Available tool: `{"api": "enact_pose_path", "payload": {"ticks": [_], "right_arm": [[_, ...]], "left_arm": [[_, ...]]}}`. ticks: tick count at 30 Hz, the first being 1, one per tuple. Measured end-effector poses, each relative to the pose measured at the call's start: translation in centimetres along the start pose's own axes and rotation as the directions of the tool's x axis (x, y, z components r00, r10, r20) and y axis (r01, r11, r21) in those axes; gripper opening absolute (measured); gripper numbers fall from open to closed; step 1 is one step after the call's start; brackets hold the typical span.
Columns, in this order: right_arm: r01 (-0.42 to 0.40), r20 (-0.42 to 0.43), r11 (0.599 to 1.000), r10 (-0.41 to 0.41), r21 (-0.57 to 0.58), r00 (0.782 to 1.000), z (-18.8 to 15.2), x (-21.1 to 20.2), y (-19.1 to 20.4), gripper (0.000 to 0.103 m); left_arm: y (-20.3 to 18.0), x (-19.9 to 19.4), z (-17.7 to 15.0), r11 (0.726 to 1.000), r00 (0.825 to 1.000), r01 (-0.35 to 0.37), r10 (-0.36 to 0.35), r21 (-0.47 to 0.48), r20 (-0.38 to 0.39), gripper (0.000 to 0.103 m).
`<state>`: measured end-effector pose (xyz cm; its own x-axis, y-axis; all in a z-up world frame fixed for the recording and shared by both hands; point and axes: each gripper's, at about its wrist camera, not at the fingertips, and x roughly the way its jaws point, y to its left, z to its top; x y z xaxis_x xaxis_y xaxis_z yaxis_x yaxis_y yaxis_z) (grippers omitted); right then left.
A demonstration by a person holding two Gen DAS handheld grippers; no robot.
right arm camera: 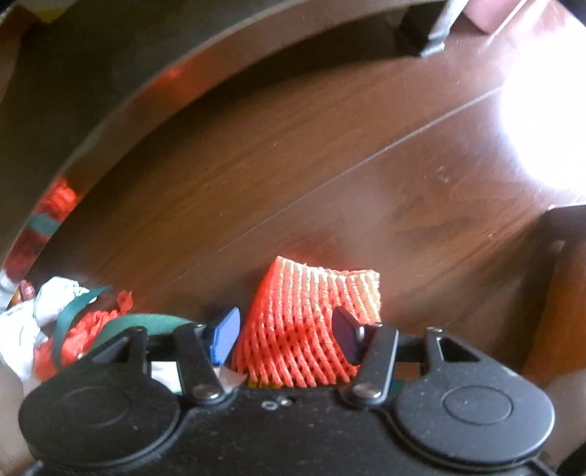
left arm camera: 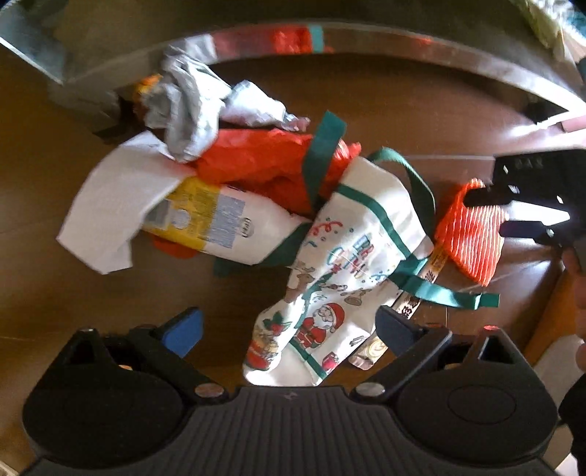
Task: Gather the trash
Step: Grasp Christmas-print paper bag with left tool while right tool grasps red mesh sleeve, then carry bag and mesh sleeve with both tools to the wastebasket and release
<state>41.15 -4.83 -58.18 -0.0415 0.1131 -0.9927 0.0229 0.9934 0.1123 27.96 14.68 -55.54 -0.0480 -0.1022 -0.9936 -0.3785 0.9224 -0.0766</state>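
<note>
A white Christmas tote bag (left arm camera: 351, 263) with green straps lies on the brown floor, its mouth facing a trash pile: orange plastic (left arm camera: 263, 161), a yellow-white packet (left arm camera: 212, 223), white paper (left arm camera: 117, 205) and crumpled grey paper (left arm camera: 190, 106). My left gripper (left arm camera: 289, 329) is open, its fingers on either side of the bag's bottom end. An orange foam fruit net (right arm camera: 307, 329) sits between the fingers of my right gripper (right arm camera: 285, 335), which is open around it. The right gripper (left arm camera: 527, 208) also shows at the right of the left wrist view, over the net (left arm camera: 472, 234).
A curved shiny metal bar (left arm camera: 366, 36) arcs across the floor behind the pile. A small wrapper strip (left arm camera: 410, 304) pokes out under the bag. Dark furniture legs (right arm camera: 428, 33) stand at the far right. Bright glare (right arm camera: 542, 121) lies on the floor.
</note>
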Motion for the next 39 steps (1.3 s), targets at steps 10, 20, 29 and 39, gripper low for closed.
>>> {"api": "enact_pose_path", "payload": {"ticks": [10,20,29,39], "right_arm": [[0.001,-0.026,0.999,0.000,0.053,1.000,0.4,1.3,-0.7,0.018],[0.018,0.009,1.000,-0.019,0.024,1.000,-0.4,-2.7,-2.1,0.008],[0.040,0.093,0.999,-0.041,0.014,0.995,-2.4,-10.9,-3.8,0.008],[-0.036,0.214,0.997,0.051,-0.072,0.975,-7.1,-21.7,-2.6,0.008]], "left_arm": [[-0.2,2.1,-0.2,0.999,0.999,0.020,-0.018,0.035,-0.050,0.042],[0.3,1.3,-0.6,0.998,0.995,0.061,-0.059,0.031,-0.077,0.009],[-1.2,-5.4,-1.5,0.995,0.999,0.036,-0.037,0.096,0.003,0.008],[-2.3,-14.1,-5.2,0.993,0.991,0.019,-0.035,0.120,0.129,0.005]]}}
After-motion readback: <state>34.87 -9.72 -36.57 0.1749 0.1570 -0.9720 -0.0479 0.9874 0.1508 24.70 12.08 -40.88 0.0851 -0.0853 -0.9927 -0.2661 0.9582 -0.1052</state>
